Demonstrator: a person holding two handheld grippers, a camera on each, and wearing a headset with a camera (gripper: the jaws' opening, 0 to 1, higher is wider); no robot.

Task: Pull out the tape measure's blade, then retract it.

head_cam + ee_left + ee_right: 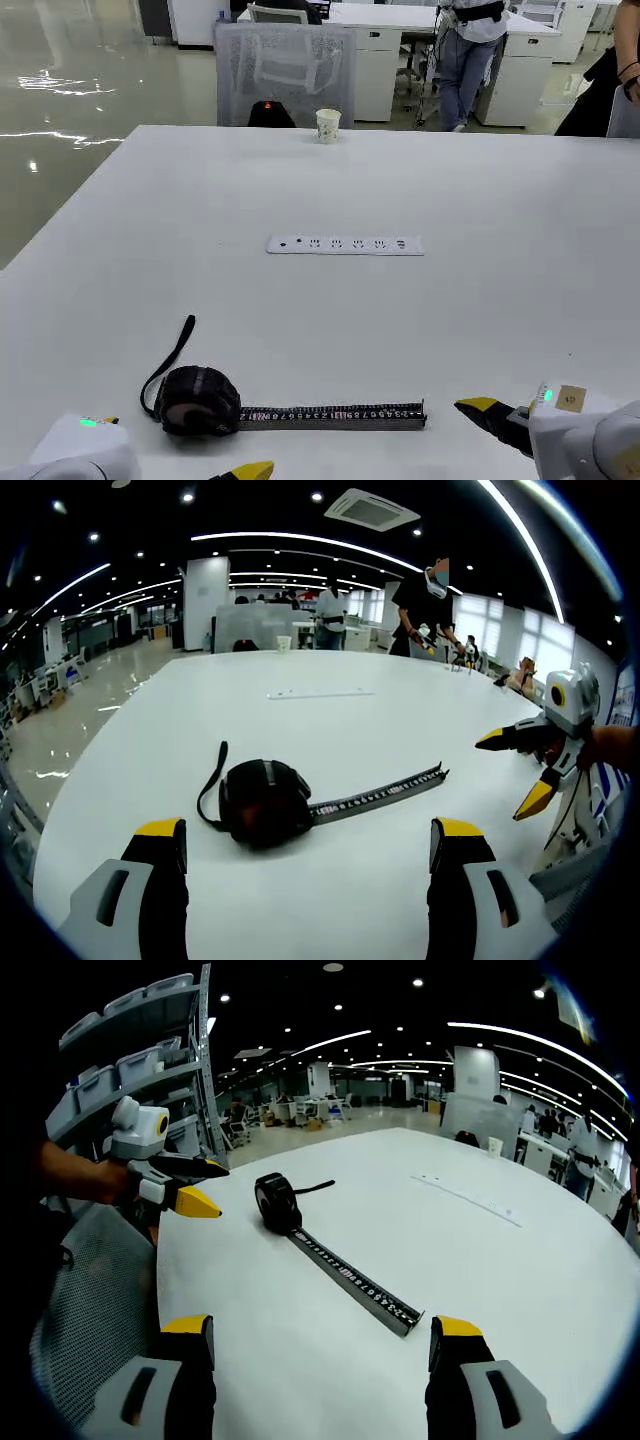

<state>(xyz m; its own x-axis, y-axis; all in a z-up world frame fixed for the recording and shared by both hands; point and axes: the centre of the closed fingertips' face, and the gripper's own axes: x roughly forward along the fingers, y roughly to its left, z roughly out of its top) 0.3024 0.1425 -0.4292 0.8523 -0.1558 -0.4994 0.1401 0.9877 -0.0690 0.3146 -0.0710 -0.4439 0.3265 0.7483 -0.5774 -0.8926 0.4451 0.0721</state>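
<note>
I see the tape measure (198,400) lying on the white table (450,180) near my edge, with its black case to the left, its strap (170,355) curling away, and its blade (335,415) lying flat, extended to the right. My left gripper (308,832) sits just short of the case, jaws spread wide with nothing between them, and my right gripper (322,1327) is equally wide apart and empty, near the blade's tip but not touching it. A power strip (345,245) lies mid-table, and a paper cup (328,124) stands at the far edge.
</note>
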